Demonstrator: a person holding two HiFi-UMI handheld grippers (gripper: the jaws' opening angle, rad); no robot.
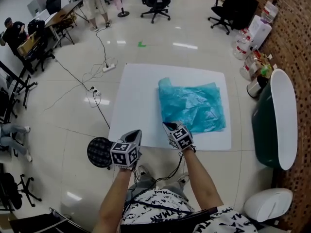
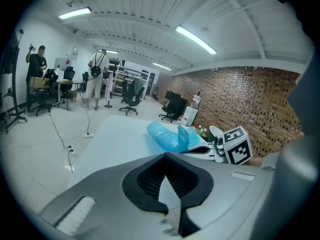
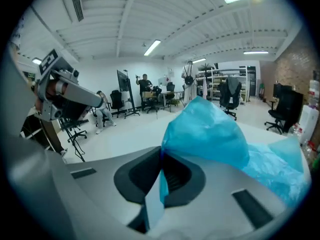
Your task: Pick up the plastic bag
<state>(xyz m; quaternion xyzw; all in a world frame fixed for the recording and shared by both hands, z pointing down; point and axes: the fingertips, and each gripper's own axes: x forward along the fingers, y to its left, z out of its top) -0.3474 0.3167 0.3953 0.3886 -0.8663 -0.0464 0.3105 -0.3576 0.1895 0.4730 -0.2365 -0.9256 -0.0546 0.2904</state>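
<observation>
A crumpled blue plastic bag [image 1: 194, 106] lies on a white mat [image 1: 141, 101] on the floor, toward the mat's right side. My right gripper [image 1: 169, 126] is at the bag's near left corner. In the right gripper view its jaws [image 3: 161, 151] are shut on a fold of the blue plastic bag [image 3: 210, 134], which bulges up just beyond them. My left gripper [image 1: 136, 134] hovers over the mat's near edge, left of the bag and apart from it. Its jaws [image 2: 165, 156] are shut with nothing between them; the bag [image 2: 167, 136] lies ahead of them.
A dark green tub with a white rim [image 1: 272, 125] stands right of the mat. A black round object [image 1: 98, 152] lies at the mat's near left corner. Cables and a power strip [image 1: 108, 68] run across the floor on the left. Office chairs [image 1: 155, 1] stand at the back.
</observation>
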